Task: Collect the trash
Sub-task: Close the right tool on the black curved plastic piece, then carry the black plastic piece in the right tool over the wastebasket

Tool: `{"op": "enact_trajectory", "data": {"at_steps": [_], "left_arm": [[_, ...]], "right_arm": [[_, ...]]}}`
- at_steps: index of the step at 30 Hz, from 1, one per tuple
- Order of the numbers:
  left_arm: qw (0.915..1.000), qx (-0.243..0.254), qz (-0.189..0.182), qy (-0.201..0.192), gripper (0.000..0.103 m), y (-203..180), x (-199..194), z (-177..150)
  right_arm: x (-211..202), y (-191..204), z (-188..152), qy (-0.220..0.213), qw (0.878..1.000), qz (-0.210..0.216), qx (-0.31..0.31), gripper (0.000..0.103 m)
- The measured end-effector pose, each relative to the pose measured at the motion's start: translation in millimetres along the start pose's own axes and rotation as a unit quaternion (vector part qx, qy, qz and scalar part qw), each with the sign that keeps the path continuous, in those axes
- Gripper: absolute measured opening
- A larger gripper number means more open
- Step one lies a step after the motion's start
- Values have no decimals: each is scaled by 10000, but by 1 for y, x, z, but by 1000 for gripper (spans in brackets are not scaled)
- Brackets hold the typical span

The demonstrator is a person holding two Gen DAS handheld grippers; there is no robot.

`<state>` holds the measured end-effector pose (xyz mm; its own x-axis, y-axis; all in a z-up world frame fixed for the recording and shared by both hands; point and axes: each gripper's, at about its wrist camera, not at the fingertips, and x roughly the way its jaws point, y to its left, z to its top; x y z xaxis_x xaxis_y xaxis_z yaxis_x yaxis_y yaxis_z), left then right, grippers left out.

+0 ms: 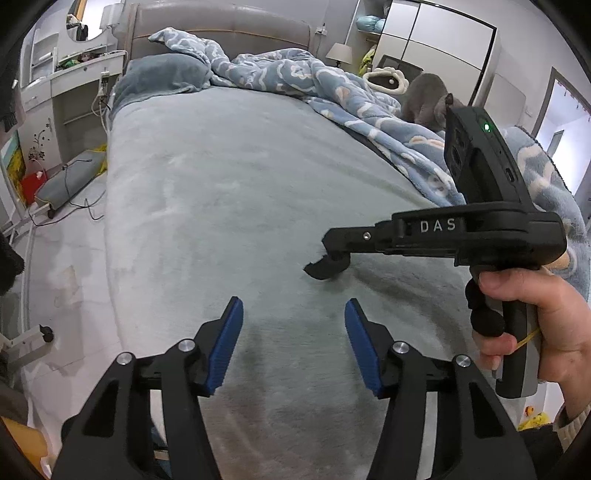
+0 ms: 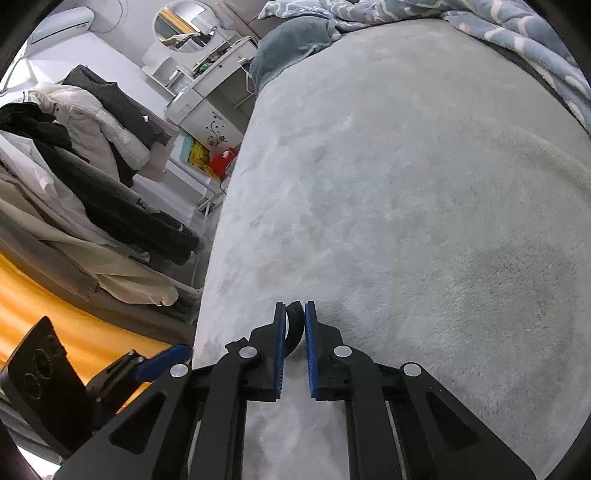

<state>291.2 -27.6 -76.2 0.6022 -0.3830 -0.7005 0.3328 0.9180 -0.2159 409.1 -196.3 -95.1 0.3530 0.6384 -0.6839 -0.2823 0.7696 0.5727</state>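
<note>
R gripper (image 2: 294,318) pinches 1 black scrap (image 2: 294,325) over bed (image 2: 406,184); L gripper (image 1: 293,308) wide.

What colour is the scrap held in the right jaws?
Black scrap, seen best in the left wrist view.

Your left wrist camera looked forward along its fingers from above the foot of the bed (image 1: 229,192), facing the headboard (image 1: 221,33), with the right gripper (image 1: 327,264) crossing its right side. Your right wrist camera sat lower and nearer the bed surface (image 2: 388,166), angled toward the dresser (image 2: 207,99). Both views shared the grey cover, the pillow (image 1: 162,74) and the patterned blanket (image 1: 317,85).
</note>
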Motion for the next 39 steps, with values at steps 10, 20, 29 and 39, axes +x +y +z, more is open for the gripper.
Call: {"op": "enact_trajectory", "data": {"at_steps": [10,20,29,39], "left_arm": [[9995,17,-269,-170,52,-15,0,5],[9977,-198,-498,-404,44,-18,-7,15],[9987,-190,-244,-401,29,-5,-18,13],[9981,-23,-207,-571,27,10,-43,8]], "right_arm": [[-15,9,1,-173,9988,276,-359,10],[-29,35,3,-409,9929,342,-1067,10],[-22,64,-3,-308,9848,191,-1698,10],[-15,88,-7,-371,9790,339,-1978,10]]}}
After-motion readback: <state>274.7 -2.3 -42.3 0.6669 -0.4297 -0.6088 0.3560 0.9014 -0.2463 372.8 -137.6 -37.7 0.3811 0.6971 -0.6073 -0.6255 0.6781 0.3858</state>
